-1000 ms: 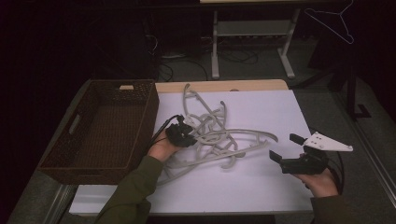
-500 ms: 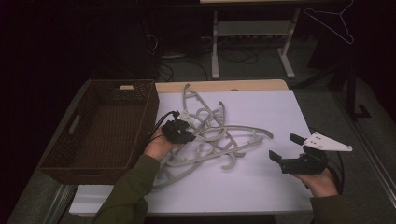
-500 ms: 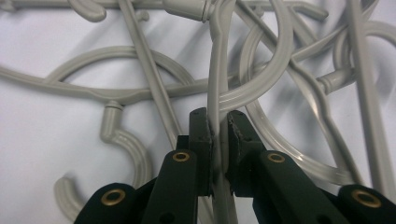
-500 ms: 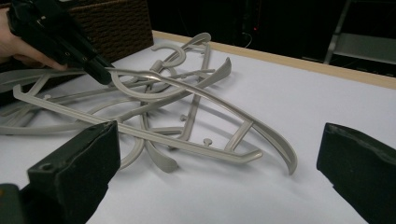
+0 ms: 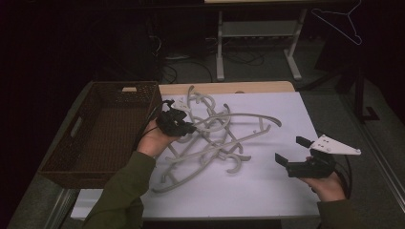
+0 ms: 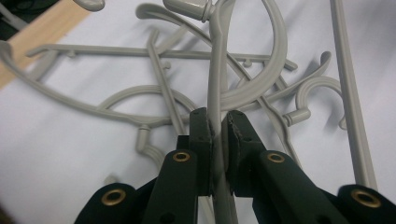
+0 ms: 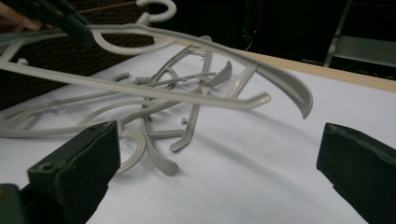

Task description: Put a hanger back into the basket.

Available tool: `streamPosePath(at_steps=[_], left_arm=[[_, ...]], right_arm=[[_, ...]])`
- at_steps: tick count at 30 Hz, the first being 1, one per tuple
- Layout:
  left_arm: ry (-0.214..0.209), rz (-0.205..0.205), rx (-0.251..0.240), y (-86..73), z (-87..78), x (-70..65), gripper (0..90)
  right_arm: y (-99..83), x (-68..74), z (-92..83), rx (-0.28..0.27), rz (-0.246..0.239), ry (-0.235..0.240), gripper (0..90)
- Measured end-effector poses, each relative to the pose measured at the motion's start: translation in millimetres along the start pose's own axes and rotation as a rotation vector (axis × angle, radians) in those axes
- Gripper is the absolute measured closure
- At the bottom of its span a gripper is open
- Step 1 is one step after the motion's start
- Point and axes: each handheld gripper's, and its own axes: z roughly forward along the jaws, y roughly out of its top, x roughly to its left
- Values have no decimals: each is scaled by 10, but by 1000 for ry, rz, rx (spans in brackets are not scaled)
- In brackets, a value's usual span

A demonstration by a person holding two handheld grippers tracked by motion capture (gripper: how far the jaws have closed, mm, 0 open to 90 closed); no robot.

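Observation:
A tangle of several grey plastic hangers (image 5: 210, 152) lies on the white table (image 5: 267, 191). My left gripper (image 5: 176, 121) is at the pile's left edge, shut on one grey hanger (image 5: 253, 115). That hanger is raised off the pile and arcs out to the right. In the left gripper view the jaws (image 6: 215, 116) pinch the hanger's thin bar (image 6: 215, 84), with the pile (image 6: 154, 93) below. My right gripper (image 5: 296, 155) hovers open at the table's right side, apart from the hangers. In its own view, open right gripper (image 7: 219, 158) faces the lifted hanger (image 7: 280, 79) and the pile (image 7: 154, 107).
A dark woven basket (image 5: 107, 138) stands at the table's left, beside the left hand. A wooden strip (image 5: 248, 87) runs along the far edge of the table. Behind it are a metal rack (image 5: 258, 43) and floor cables. A wire hanger (image 5: 339, 21) hangs at upper right.
My left gripper has risen and drawn slightly back toward the far left, lifting the gripped hanger further out of the pile. The right gripper has stayed in place, open.

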Motion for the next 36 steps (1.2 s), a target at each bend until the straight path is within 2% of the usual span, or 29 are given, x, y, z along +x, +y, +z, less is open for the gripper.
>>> streamPosePath(at_steps=[4, 8, 13, 18, 22, 26, 27, 28, 29, 36], left_arm=[[36, 8, -4, 45, -204, 39, 822], [68, -6, -20, 33, -441, 116, 822], [112, -49, -48, -78, -740, 250, 822], [175, -82, -62, -256, -1027, 424, 822], [210, -116, -73, -421, -1233, 540, 822], [254, -173, -87, -607, -1413, 629, 822], [267, -174, -81, -659, -1464, 662, 822], [290, -200, -80, -762, -1548, 714, 822], [290, -200, -80, -762, -1548, 714, 822], [388, -278, -86, -1095, -1842, 914, 822]], right_arm=[[-2, -4, 3, -1, 0, 2, 0], [-2, 1, 8, -1, 1, 3, 0], [-3, 4, 16, -1, 2, 4, 0], [-2, 8, 25, -2, -2, 5, 0], [3, 19, 35, 1, -2, 7, 0], [0, 20, 40, 0, -3, 6, 0], [-2, 17, 42, 1, -1, 5, 0], [-2, 18, 41, 1, 3, 5, 0], [-2, 18, 41, 1, 3, 5, 0], [2, 18, 42, 2, -4, 2, 0]])
